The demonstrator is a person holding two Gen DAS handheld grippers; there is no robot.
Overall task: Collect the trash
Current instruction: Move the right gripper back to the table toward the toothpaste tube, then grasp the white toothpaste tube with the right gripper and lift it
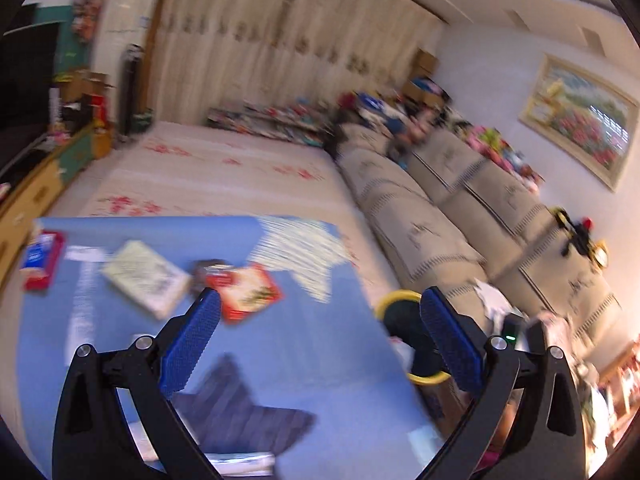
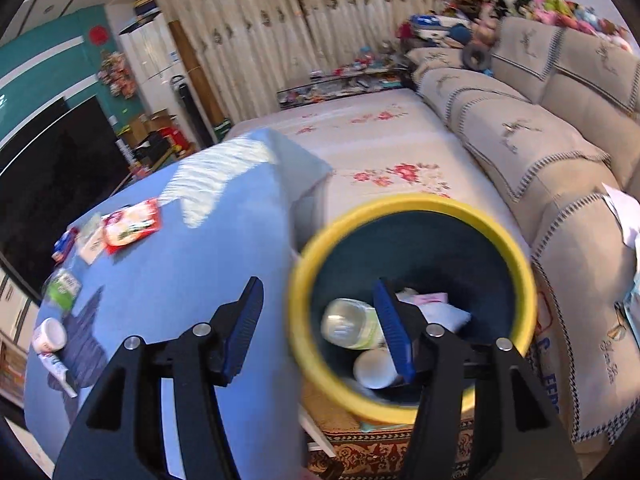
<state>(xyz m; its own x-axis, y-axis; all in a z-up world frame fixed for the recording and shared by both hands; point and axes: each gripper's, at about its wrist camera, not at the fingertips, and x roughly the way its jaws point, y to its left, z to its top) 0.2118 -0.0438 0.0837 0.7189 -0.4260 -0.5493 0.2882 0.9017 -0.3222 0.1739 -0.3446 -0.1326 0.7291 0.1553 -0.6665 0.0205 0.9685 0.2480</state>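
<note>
Over the blue tabletop (image 1: pixel 304 360): left gripper (image 1: pixel 320 332) spread wide, empty, just short of the red snack packet (image 1: pixel 248 292). Right gripper (image 2: pixel 320 328) also apart and empty, above the yellow-rimmed bin (image 2: pixel 516 256) beside the table; a clear bottle (image 2: pixel 348 324) and other discards lie inside. Both views blurred. Judged step: fetch the next wrapper. Advice: come in low, one finger under the packet's edge, pinch across its short side, lift clear of the pale booklet (image 1: pixel 144 276) touching it.

Seemingly glossy plastic bin rim (image 2: pixel 412 204)
</note>
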